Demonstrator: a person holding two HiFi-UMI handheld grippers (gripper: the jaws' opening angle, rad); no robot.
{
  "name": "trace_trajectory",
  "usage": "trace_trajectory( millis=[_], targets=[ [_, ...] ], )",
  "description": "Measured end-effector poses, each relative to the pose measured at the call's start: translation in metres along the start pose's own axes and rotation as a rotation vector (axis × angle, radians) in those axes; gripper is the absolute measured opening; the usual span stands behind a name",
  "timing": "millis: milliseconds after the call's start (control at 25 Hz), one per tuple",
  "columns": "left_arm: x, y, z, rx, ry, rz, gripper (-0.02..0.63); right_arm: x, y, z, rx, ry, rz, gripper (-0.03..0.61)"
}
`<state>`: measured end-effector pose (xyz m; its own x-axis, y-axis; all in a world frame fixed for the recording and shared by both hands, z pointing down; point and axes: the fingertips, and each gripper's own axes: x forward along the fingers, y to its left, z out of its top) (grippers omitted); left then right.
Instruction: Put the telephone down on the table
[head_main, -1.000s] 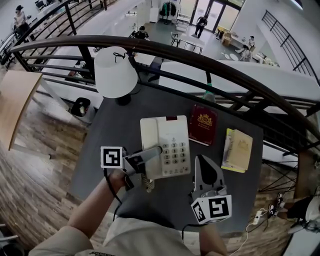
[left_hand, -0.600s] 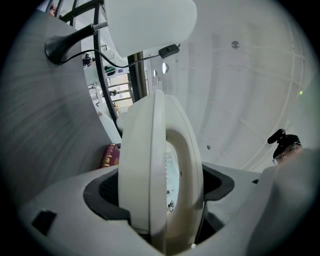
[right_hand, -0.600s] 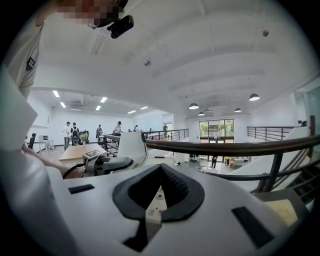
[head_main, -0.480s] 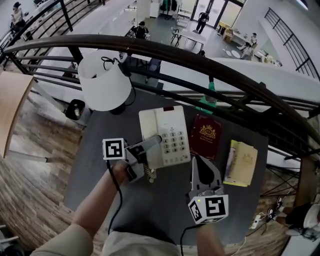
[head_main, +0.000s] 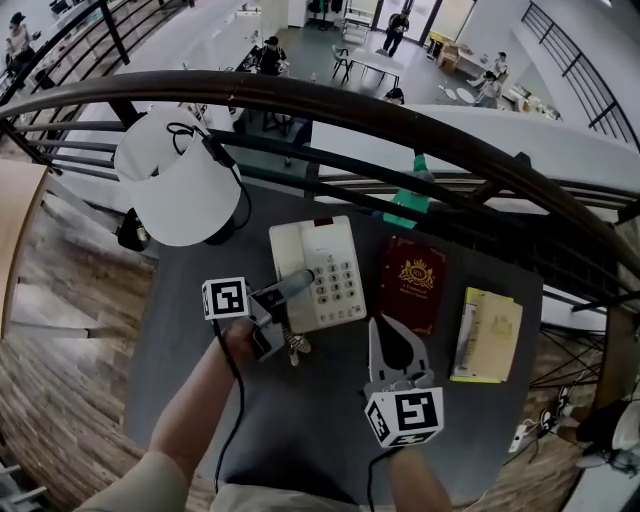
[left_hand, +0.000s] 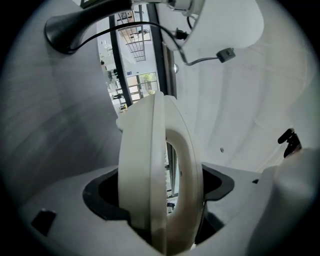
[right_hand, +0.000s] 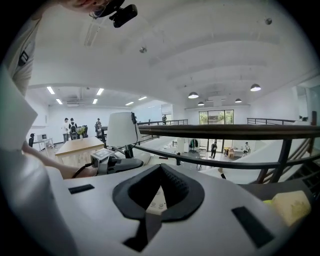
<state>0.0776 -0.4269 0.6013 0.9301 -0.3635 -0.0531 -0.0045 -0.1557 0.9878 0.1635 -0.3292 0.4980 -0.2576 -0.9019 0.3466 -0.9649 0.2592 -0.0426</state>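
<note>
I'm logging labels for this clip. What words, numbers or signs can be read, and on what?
No text reads clearly.
Telephone: keypad digits too small.
Red book: gold crest, lettering blurred.
Yellow book: cover print too small.
Marker cubes: square markers, no letters.

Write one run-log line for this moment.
left gripper: shut on telephone | right gripper: shut, empty, over table | telephone: not released
</note>
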Motion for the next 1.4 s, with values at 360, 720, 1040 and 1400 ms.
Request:
trace_trajectory(
  millis=[360,720,1040,1400],
  targets=[
    [0.009,0.069,0.008,-0.026,-0.005,0.096,0.416,0.021,0.003,-0.023,0.034,0.033,0.011,0.000],
    [0.017,0.080,0.005,0.003,0.010,0.088,0.416,0.025,-0.003,-0.037,0.041,0.064,0.012,0.000],
    [0.018,0.084,-0.002,0.042,0.035,0.145,0.416,0.019,0.002,-0.036,0.082,0.053,0.020,0.000],
    [0.013,0.092,0.002,0.044,-0.002,0.276,0.417,0.008,0.001,-0.047,0.111,0.080,0.006,0.000]
  ],
)
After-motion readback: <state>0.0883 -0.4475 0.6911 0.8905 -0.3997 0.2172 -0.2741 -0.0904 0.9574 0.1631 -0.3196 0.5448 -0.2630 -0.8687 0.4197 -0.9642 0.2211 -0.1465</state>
